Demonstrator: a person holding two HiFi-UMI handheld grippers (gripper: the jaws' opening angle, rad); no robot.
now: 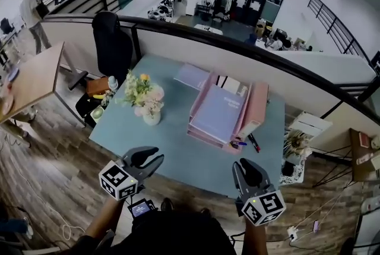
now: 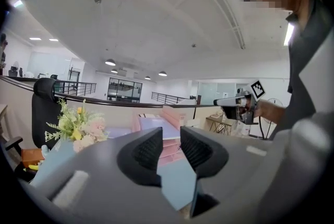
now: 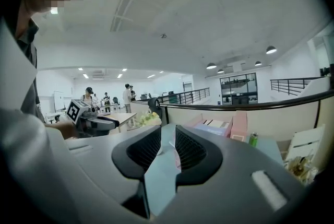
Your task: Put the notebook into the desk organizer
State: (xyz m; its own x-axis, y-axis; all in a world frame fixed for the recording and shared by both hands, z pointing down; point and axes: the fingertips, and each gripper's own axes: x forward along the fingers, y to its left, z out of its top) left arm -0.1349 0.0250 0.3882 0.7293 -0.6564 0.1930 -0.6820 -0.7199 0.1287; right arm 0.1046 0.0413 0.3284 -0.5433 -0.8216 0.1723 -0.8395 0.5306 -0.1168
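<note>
The notebook point(image 1: 215, 112), with a lavender cover, lies sloped on the pink desk organizer point(image 1: 259, 106), between its upright walls, well apart from both grippers. The left gripper point(image 1: 157, 158) is released: in its own view its jaws stand a little apart and nothing sits between them, only the bench surface showing through the gap. The right gripper point(image 1: 243, 165) is likewise released, with a narrow gap between its jaws and nothing gripped. Both are held over the near edge of the light blue bench point(image 1: 172, 147), each pointing roughly level toward the far side, the left at the near left corner and the right near the front right. In the left gripper view the right gripper appears off to the side in the person's hand. Just in front of the organizer's near end lie a few pens point(image 1: 243, 142). Left of the organizer stands a small white vase of flowers point(image 1: 144, 96). A second lavender notebook point(image 1: 191, 75) lies flat on the bench near its far edge, just beside the organizer's left wall. The right gripper view shows a green can point(image 3: 253, 139) beside the organizer's right wall. A black chair point(image 1: 111, 40) stands beyond the bench's far left corner against the railing point(image 1: 196, 31).
</note>
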